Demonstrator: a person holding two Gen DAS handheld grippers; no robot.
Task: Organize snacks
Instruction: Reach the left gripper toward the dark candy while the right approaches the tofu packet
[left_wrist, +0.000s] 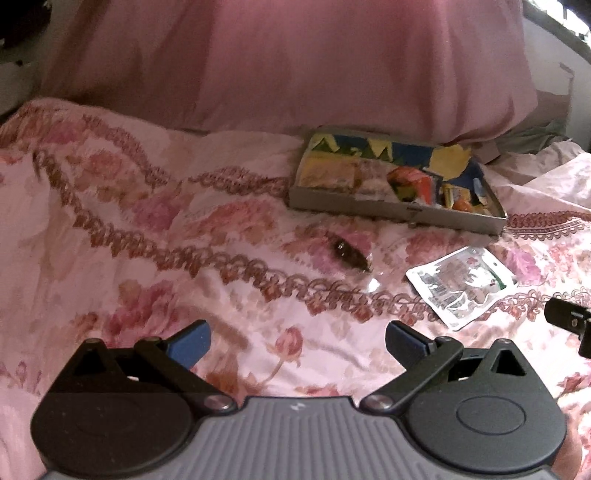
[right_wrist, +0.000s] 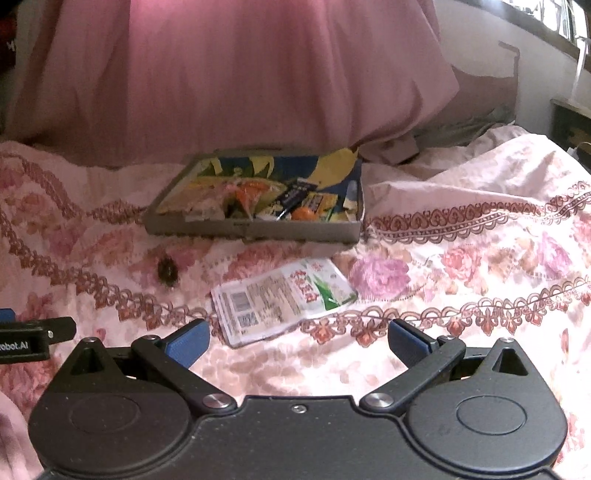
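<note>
**Both grippers spread wide above the bed, snacks loose beside the tray**

The left gripper (left_wrist: 297, 341) hangs over the flowered bedspread (left_wrist: 155, 229) with its blue-padded fingers (left_wrist: 192, 341) far apart and nothing between them. The right gripper (right_wrist: 297, 341) is spread just as wide and is equally empty; part of it shows at the right edge of the left wrist view.

Just ahead of the right gripper, a flat white snack packet (right_wrist: 282, 297) with green print lies on the bedspread, its near corner close to the left finger. Left of the packet and apart from it sits a small dark wrapped snack (right_wrist: 168, 271); in the left wrist view it lies ahead of the left gripper and to the right.

Farther back stands a shallow grey tray (right_wrist: 255, 229), holding a jumble of colourful wrapped snacks (right_wrist: 258, 201). Both loose items lie outside it, in front of its near wall. Behind the tray rises a large pink pillow (right_wrist: 229, 74).
</note>
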